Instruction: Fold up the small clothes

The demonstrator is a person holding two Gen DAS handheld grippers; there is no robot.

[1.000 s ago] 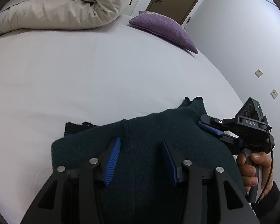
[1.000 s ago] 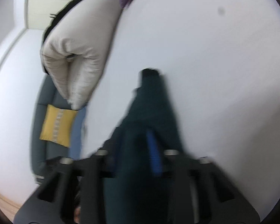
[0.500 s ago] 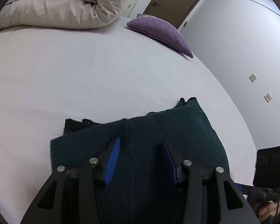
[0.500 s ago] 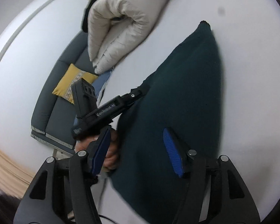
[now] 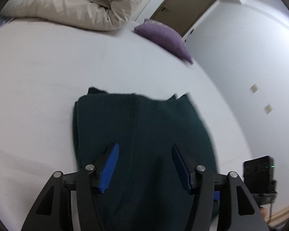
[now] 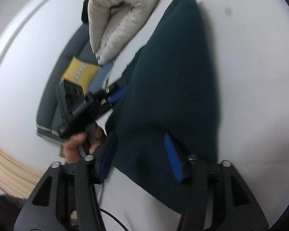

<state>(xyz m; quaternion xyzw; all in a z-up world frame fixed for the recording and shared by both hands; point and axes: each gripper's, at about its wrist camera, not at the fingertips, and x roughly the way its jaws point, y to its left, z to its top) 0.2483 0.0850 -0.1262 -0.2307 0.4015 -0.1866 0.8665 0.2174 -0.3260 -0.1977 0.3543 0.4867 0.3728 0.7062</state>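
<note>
From my left tongs [image 5: 144, 165] the folded garment [image 5: 140, 127] lies on the bed [image 5: 38, 73] directly below and ahead; the duvet [image 5: 77, 5] sits at the far edge, the pillow [image 5: 163, 36] to its right; my right tongs [image 6: 140, 154] hang over the garment's near end, the sofa [image 6: 54, 96] beyond the bed's left side.

Dark green knit garment [image 6: 175, 80] spread on the white bed [image 6: 250, 61], both grippers at its near end.

The right gripper [image 6: 142, 156] hangs over the garment's near edge, its blue-padded jaws set wide apart with nothing between them. To the left, a hand [image 6: 81, 144] grips the left gripper [image 6: 115, 96], whose blue tips meet the garment's left edge; whether they pinch it is unclear. A cream duvet [image 6: 119, 15] is bunched at the far left, with a grey sofa [image 6: 52, 96] and yellow cushion [image 6: 80, 72] beyond.
</note>
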